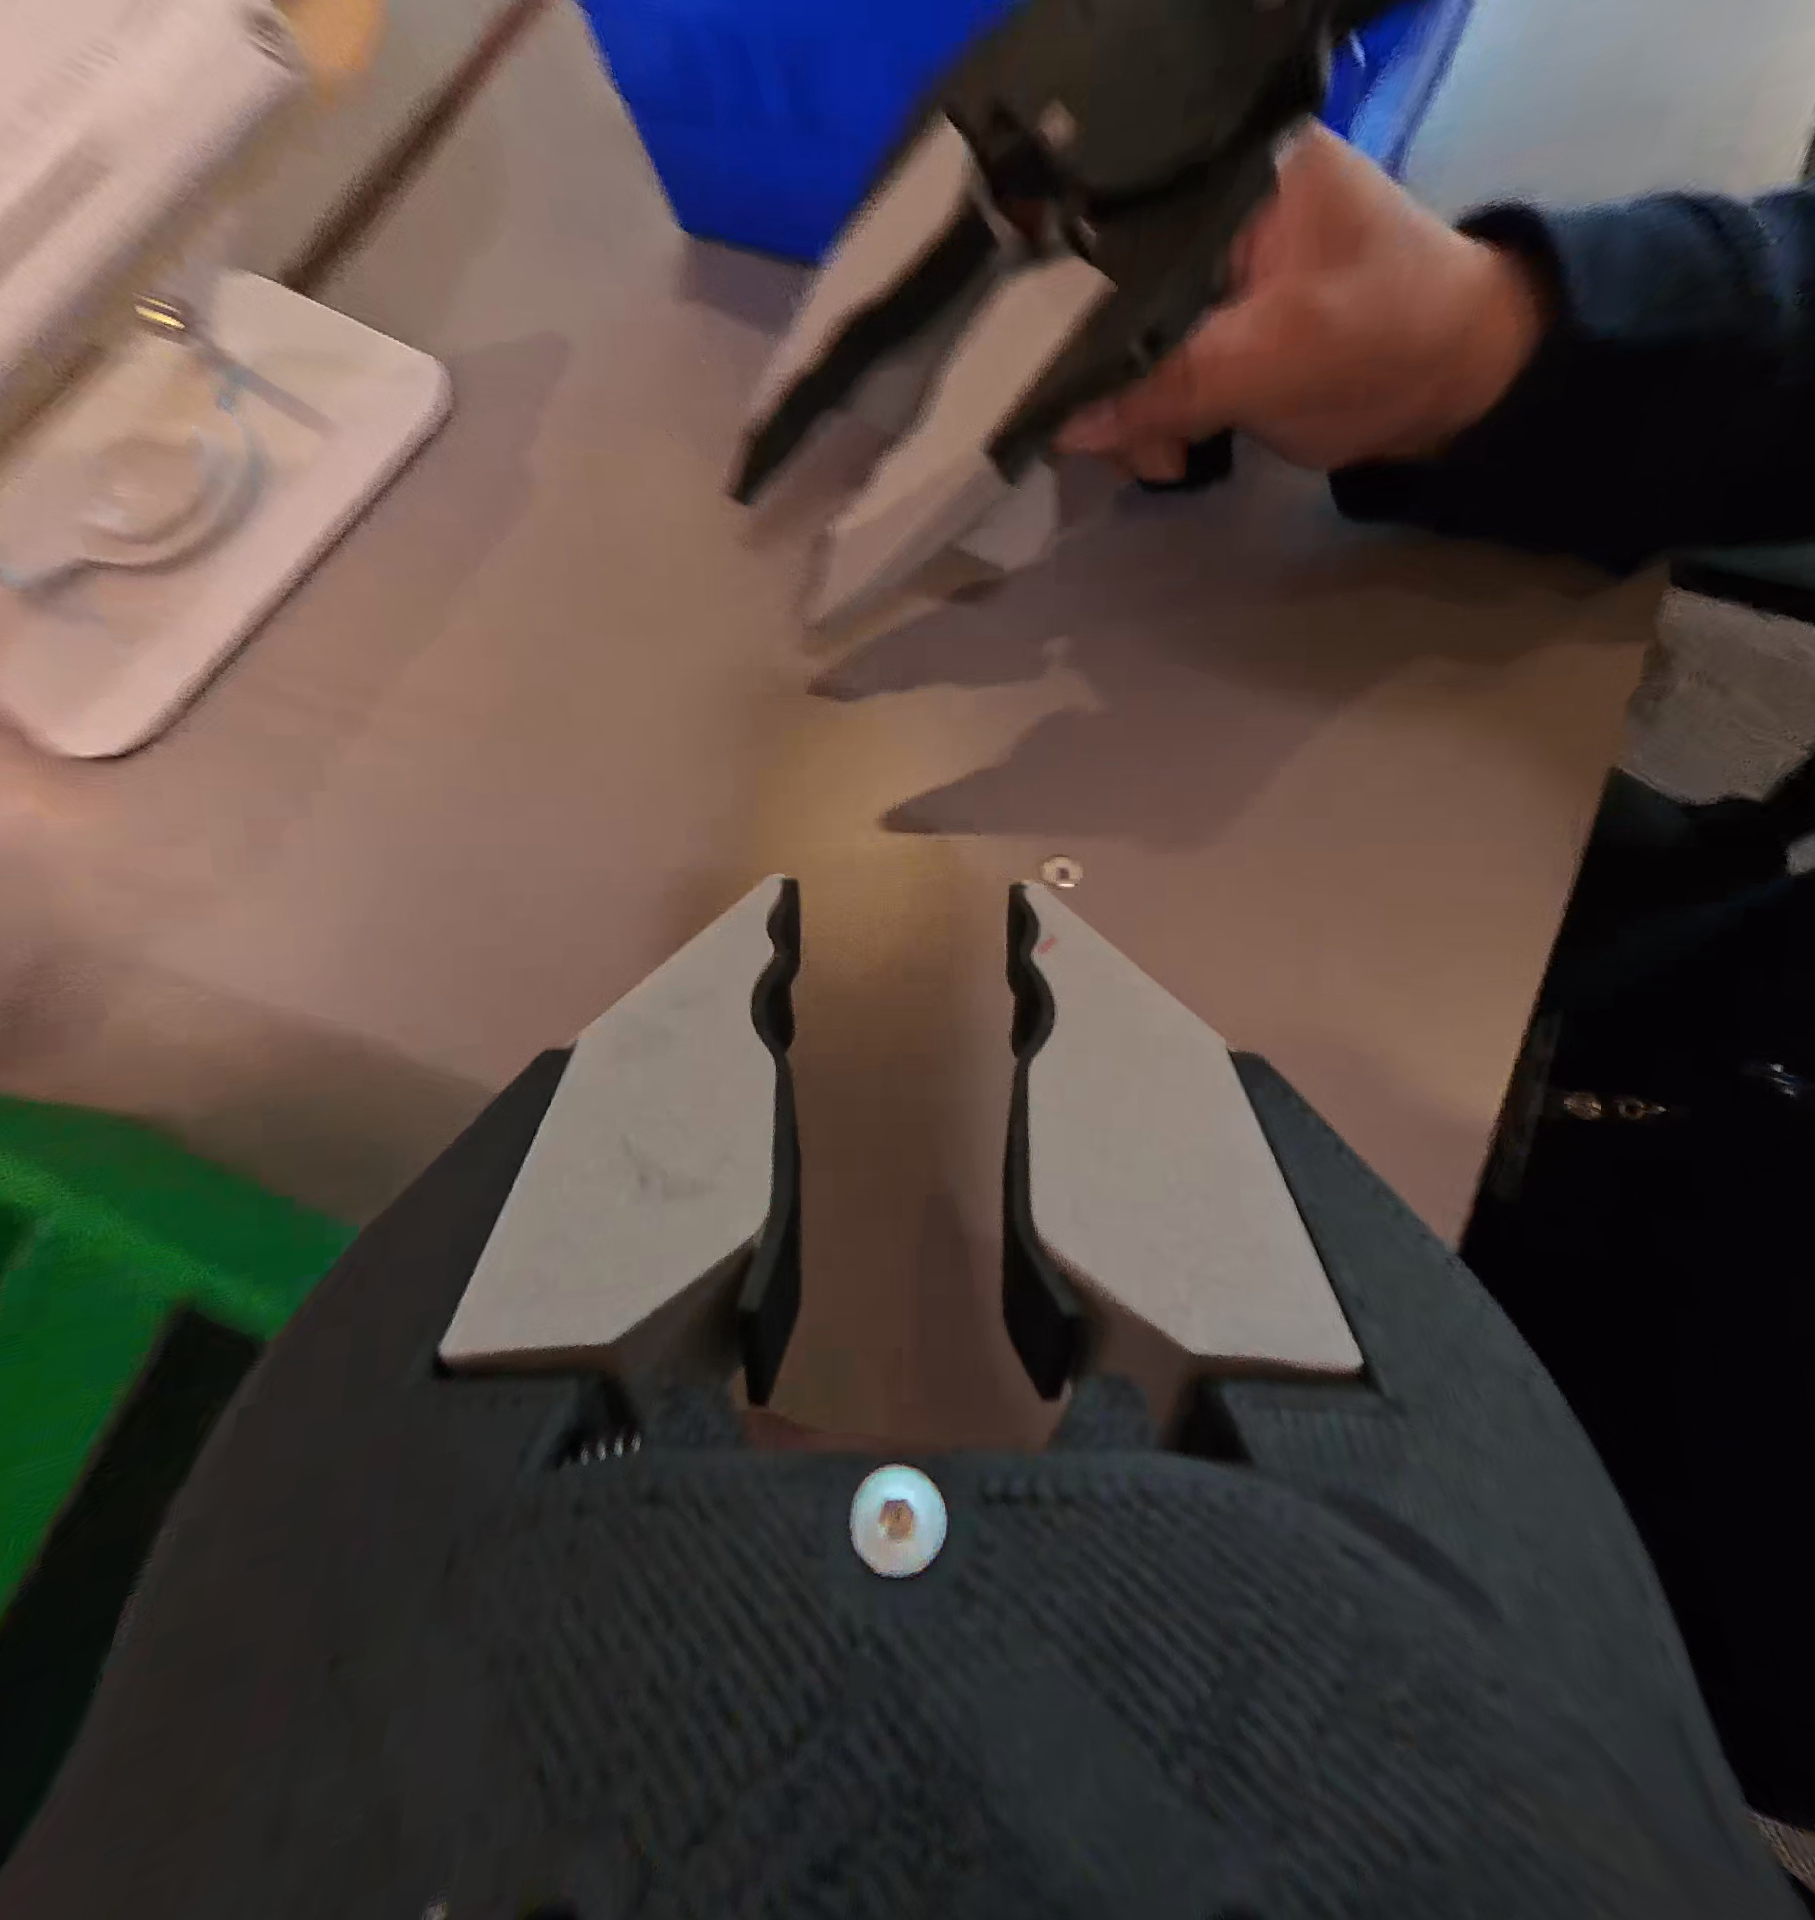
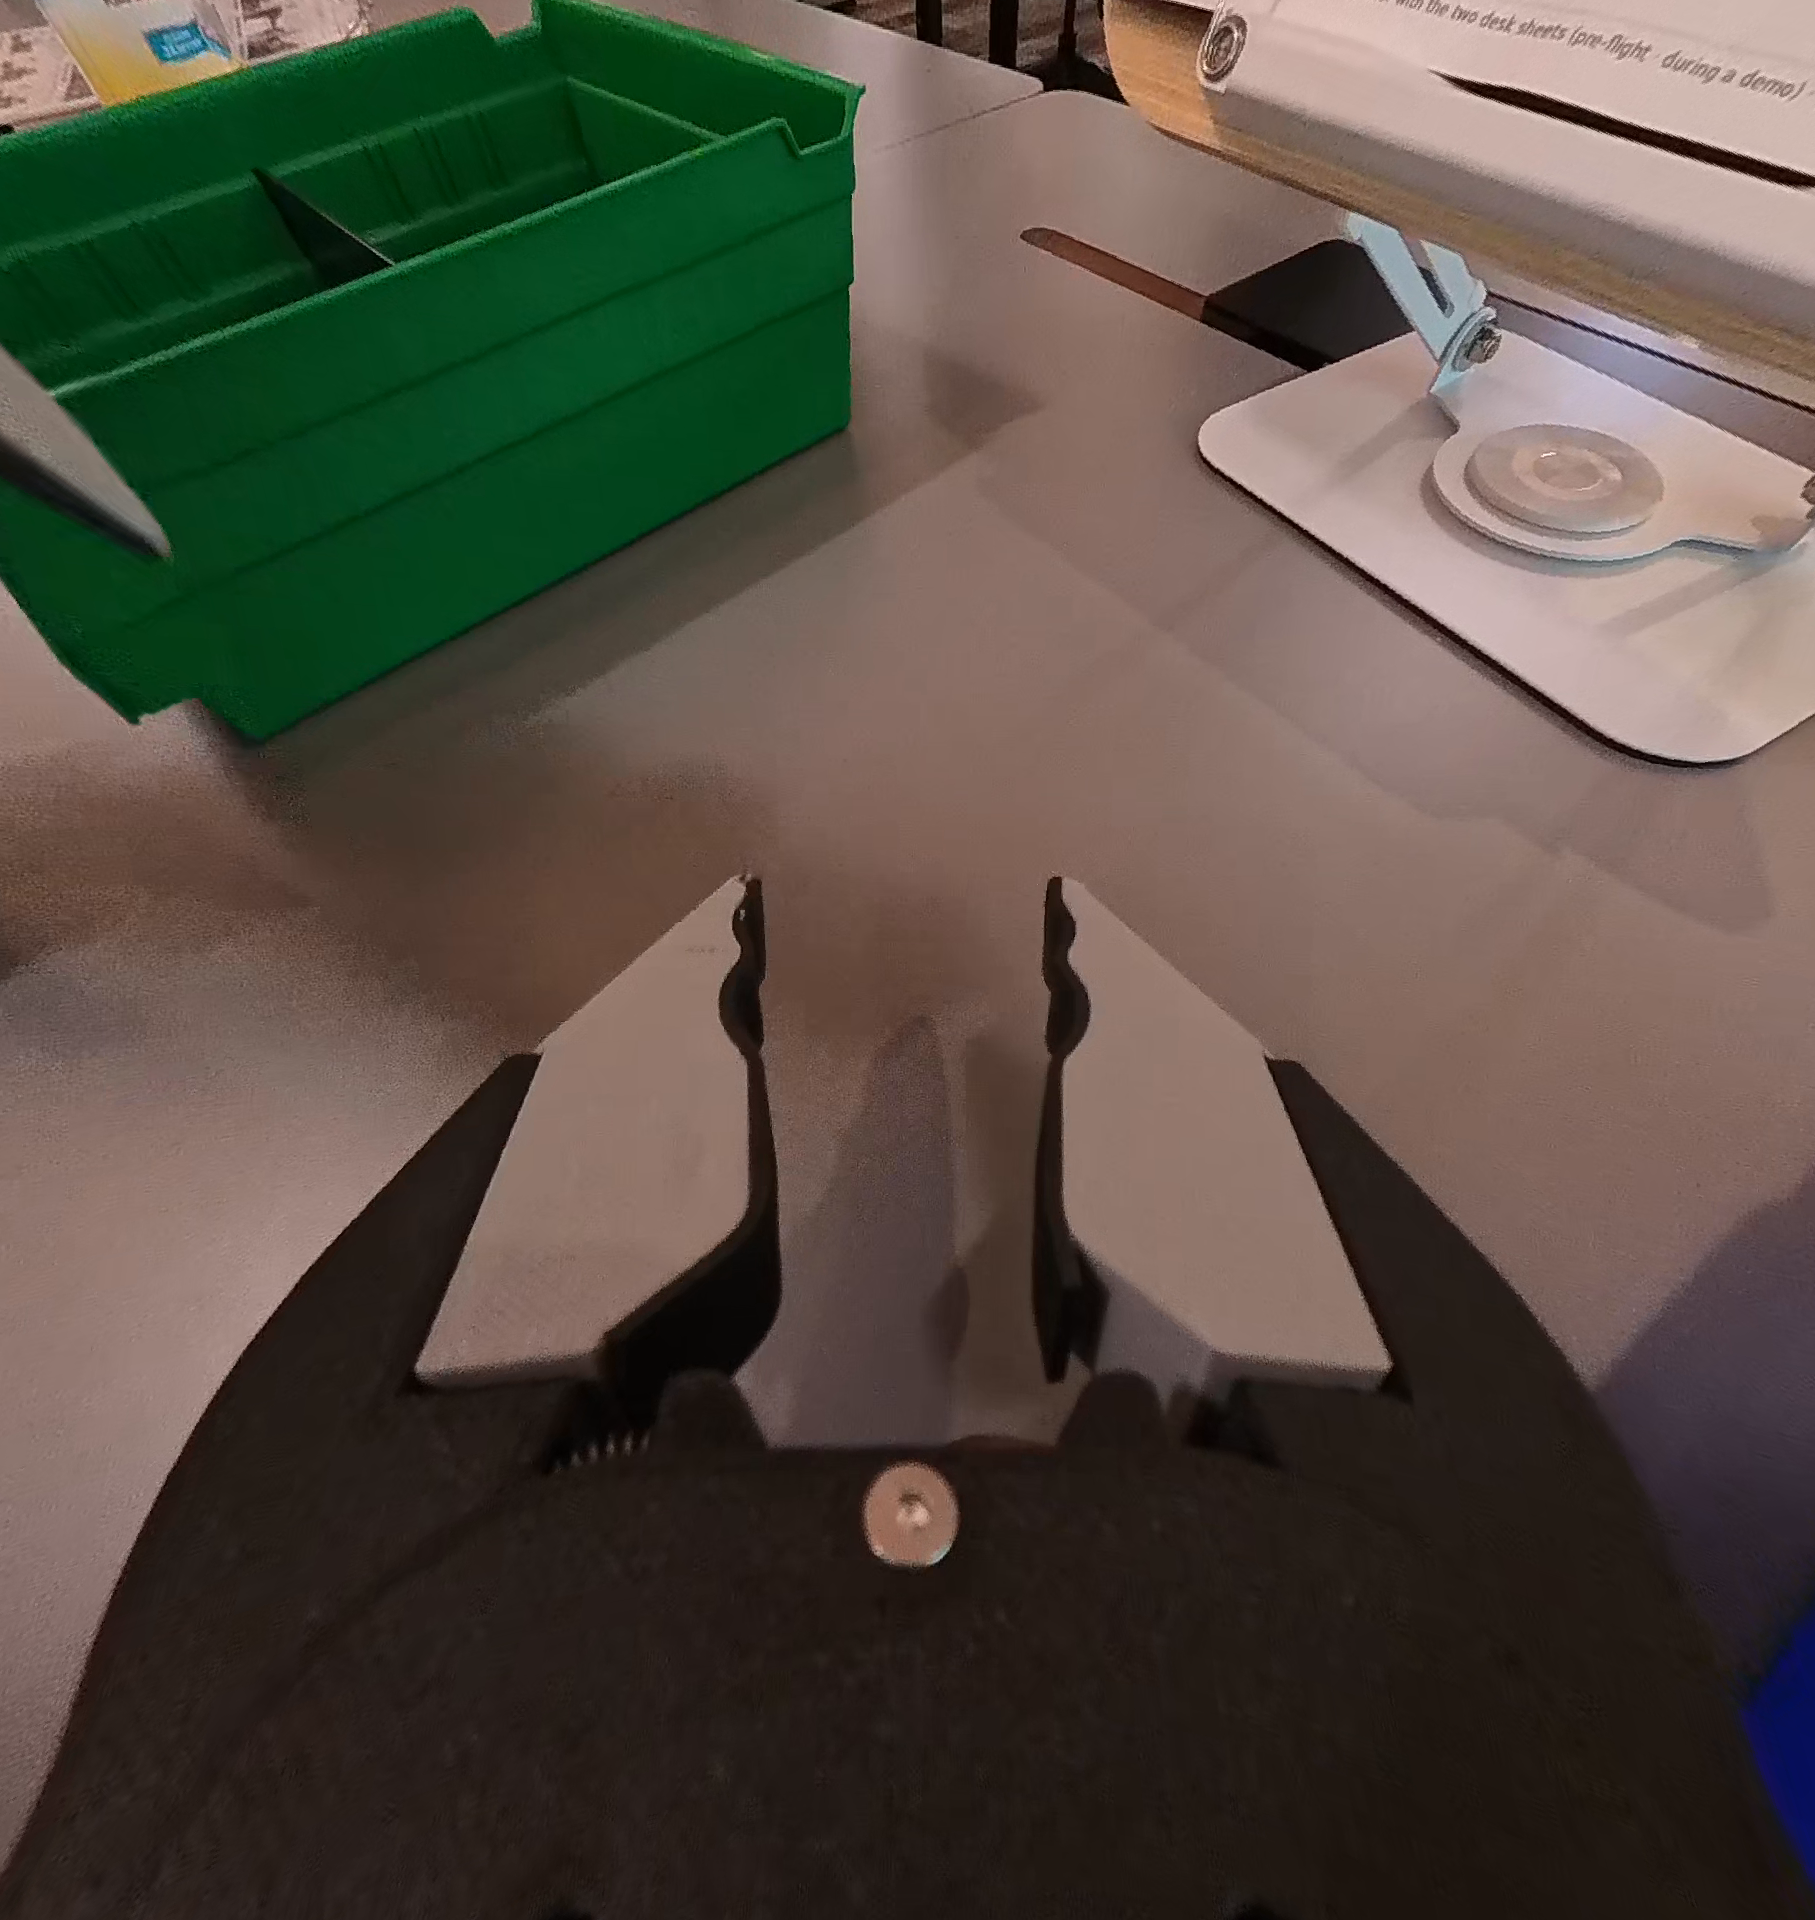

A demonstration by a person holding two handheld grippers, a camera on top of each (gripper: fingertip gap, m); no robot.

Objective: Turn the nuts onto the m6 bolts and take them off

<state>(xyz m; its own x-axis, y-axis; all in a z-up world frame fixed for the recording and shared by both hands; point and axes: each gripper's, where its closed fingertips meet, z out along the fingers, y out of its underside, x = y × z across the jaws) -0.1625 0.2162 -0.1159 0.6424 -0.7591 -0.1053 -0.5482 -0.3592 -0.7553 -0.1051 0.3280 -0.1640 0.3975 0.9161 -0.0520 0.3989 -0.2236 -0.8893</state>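
Observation:
A small silver nut (image 1: 1062, 871) lies flat on the grey table just beyond my left gripper's right fingertip. My left gripper (image 1: 903, 885) is open and empty, low over the table. My right gripper (image 2: 903, 881) is open and empty above bare table. It also shows in the left wrist view (image 1: 882, 483), blurred, held by a hand (image 1: 1329, 343) in a dark sleeve, with its jaws apart. One finger (image 2: 61, 457) of the left gripper shows at the left edge of the right wrist view. No bolt is in view.
A green divided bin (image 2: 446, 416) stands at the far left of the right wrist view and shows at the lower left of the left wrist view (image 1: 61, 1236). A white stand base (image 2: 1568, 592) (image 1: 217, 520) holds a tilted board. A blue bin (image 1: 778, 114) stands behind.

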